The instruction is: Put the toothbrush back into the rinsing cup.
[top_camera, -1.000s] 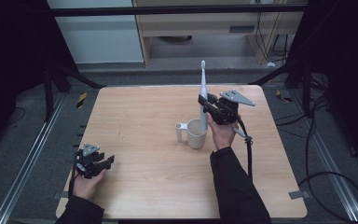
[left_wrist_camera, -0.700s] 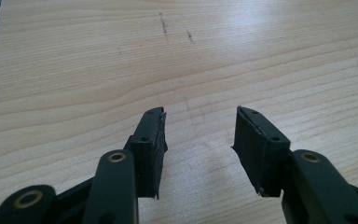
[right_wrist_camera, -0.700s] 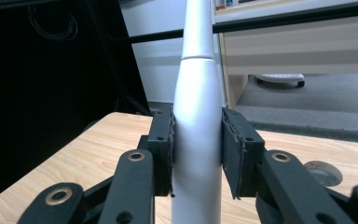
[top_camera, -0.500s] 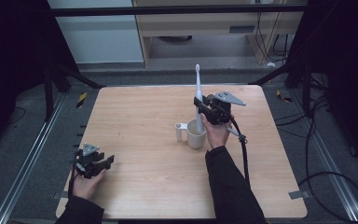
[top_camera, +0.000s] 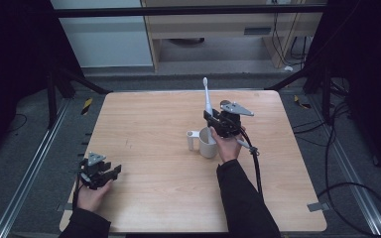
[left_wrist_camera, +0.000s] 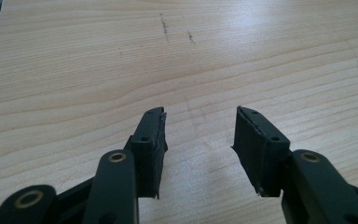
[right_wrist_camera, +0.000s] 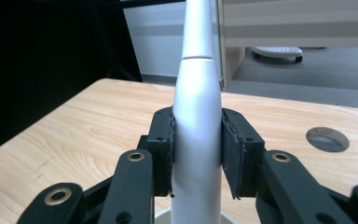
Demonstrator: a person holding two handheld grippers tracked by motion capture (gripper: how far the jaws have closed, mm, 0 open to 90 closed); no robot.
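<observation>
Over pale wooden table (top_camera: pixel 144 129), right gripper (right_wrist_camera: pixel 196 149), clamped on slim white electric toothbrush (right_wrist_camera: pixel 197 140), should lower it plumb into white handled mug (top_camera: pixel 207 144) directly below, while left gripper (left_wrist_camera: pixel 199 149) gapes empty.

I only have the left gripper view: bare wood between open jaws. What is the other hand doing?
Observer: The right gripper is shut on a white electric toothbrush, held upright.
Operator: Over anything?
Observer: Yes, its lower end sits at the mouth of a white mug near the table's middle.
Operator: Where is my gripper relative to that?
Observer: The left gripper is at the near left corner of the table, well apart from the mug.
</observation>
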